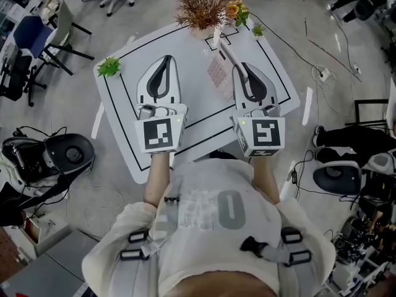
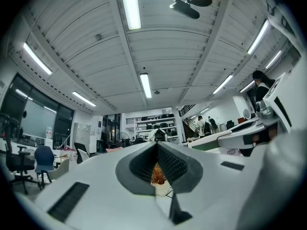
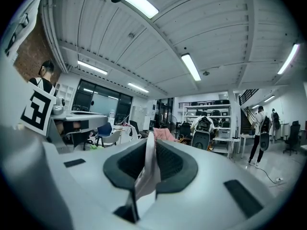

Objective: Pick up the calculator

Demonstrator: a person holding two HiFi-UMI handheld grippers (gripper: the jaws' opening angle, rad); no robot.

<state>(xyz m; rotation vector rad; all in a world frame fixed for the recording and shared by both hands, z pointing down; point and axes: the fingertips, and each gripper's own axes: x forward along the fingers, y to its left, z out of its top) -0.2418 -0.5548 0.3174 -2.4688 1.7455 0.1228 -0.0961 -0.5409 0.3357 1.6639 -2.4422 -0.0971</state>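
Observation:
The calculator (image 1: 219, 77) is a flat white slab with pinkish keys. It hangs above the white table (image 1: 124, 113), with my right gripper (image 1: 237, 67) shut on one edge of it. In the right gripper view the calculator (image 3: 146, 176) stands edge-on between the dark pads (image 3: 170, 164) of the right gripper (image 3: 151, 142). My left gripper (image 1: 164, 60) is held beside it over the table's left half. In the left gripper view the left gripper (image 2: 157, 146) has its jaws together with nothing in them. Both grippers point about level, well above the tabletop.
A dried brown plant (image 1: 201, 6) and orange flowers (image 1: 235, 9) stand at the table's far edge. Small green plants sit at its left corner (image 1: 109, 67) and far right (image 1: 257, 30). Office chairs (image 1: 37, 39) stand on the floor at left, and cables (image 1: 322, 73) lie at right.

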